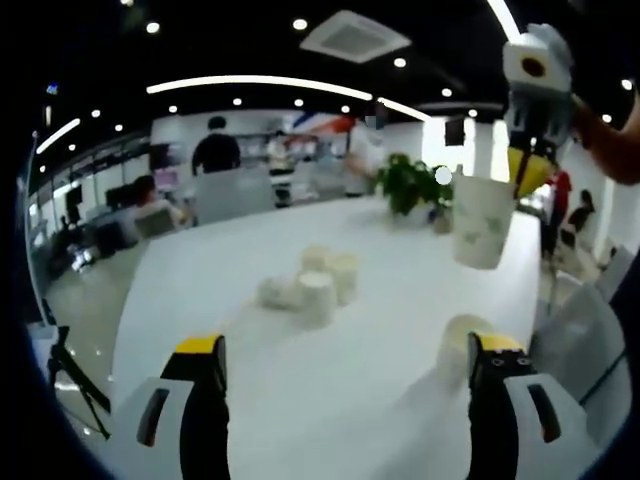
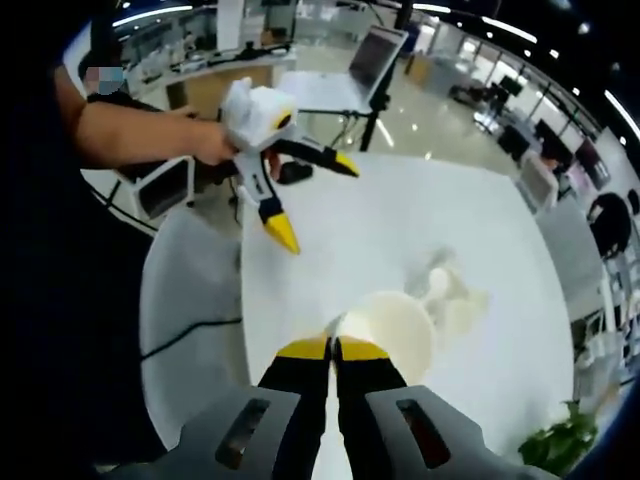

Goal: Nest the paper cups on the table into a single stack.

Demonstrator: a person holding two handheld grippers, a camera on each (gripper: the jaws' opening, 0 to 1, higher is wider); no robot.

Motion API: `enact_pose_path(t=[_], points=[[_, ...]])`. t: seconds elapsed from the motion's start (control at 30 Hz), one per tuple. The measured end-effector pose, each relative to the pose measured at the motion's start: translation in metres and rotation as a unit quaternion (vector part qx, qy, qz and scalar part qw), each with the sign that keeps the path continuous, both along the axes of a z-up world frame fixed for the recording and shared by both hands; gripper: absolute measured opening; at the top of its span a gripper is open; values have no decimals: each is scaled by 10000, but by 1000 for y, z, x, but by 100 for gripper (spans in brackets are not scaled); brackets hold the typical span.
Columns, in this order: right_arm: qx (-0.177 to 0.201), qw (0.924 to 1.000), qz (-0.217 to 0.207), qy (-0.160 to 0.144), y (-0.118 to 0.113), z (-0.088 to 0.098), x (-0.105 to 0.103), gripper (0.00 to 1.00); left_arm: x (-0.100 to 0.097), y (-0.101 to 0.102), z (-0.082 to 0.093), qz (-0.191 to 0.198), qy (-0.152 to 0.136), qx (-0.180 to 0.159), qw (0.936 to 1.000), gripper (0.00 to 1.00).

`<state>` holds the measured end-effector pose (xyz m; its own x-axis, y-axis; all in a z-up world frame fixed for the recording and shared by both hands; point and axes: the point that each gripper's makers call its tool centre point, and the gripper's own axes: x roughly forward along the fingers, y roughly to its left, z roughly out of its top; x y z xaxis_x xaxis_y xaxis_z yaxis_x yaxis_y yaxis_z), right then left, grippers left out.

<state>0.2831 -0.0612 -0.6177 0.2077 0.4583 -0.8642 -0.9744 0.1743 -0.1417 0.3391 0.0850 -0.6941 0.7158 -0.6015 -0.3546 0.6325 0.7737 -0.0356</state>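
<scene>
In the left gripper view, my left gripper [image 1: 348,350] stands open low over the white table [image 1: 220,300]. Several white paper cups [image 1: 312,285] lie clustered mid-table. Another cup [image 1: 460,335] sits just inside the right jaw, untouched. From the upper right my right gripper [image 1: 528,170] hangs in the air, shut on the rim of a printed paper cup [image 1: 482,220]. In the right gripper view, my right gripper [image 2: 333,348] pinches that held cup [image 2: 392,335] by its rim. The left gripper [image 2: 318,200] shows open, held by a hand. The blurred cup cluster [image 2: 450,285] lies beyond.
A potted plant [image 1: 410,185] stands at the table's far end, and its leaves [image 2: 560,440] also show at the lower right. People sit and stand at desks behind. A laptop [image 2: 375,60] on a stand and a chair [image 2: 165,190] lie beside the table's edge.
</scene>
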Motion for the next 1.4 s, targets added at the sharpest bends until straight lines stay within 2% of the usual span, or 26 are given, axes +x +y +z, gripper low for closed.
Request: enact_pose_path(t=[0.57, 1.4], points=[[-72, 10000, -41, -26, -3, -15, -5, 0, 0, -2, -2, 8, 39, 25, 10000, 98], [-53, 9998, -105, 139, -2, -37, -9, 0, 6, -1, -4, 19, 77, 36, 10000, 98]])
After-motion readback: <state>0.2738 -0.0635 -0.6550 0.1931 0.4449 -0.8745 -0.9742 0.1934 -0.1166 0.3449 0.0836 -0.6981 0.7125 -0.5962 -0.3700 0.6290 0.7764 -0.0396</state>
